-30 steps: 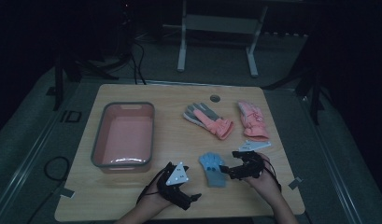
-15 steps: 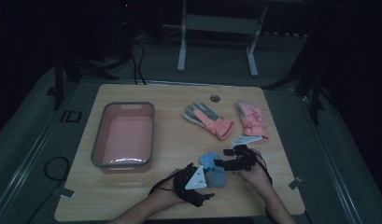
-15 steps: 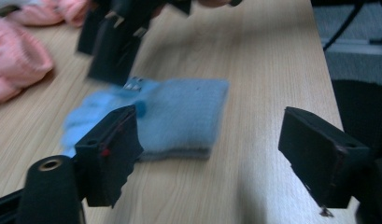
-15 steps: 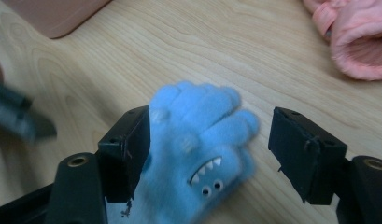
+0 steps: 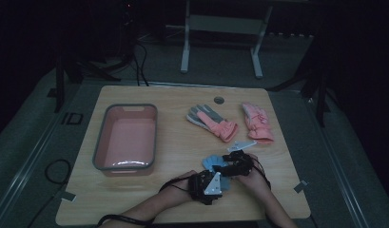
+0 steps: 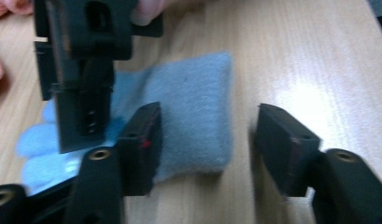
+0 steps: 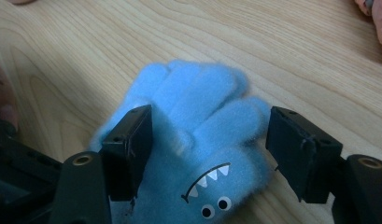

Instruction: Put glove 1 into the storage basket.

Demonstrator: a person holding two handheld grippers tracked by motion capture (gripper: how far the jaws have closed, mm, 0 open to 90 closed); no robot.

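A small blue fleece glove with a toothy monster face lies flat near the table's front. In the right gripper view its fingers sit between my right gripper's jaws; the left jaw overlaps the glove's edge and the right jaw stands just clear. Those jaws have narrowed but are still open. My left gripper straddles the glove's grey-blue cuff, one jaw over it and the other on bare wood. Its jaws have just been closing and do not pinch the cuff. In the high view, left gripper and right gripper meet at the glove.
A pink tub with a grey rim stands at the left. A pink and grey glove and a pink glove lie toward the back right, with a white card just in front of them. The table's front edge is close behind both hands.
Both hands have closed in on the blue glove: the left gripper has slid right to its cuff, the right one has dropped over its fingers. The jaws stand narrower than before.
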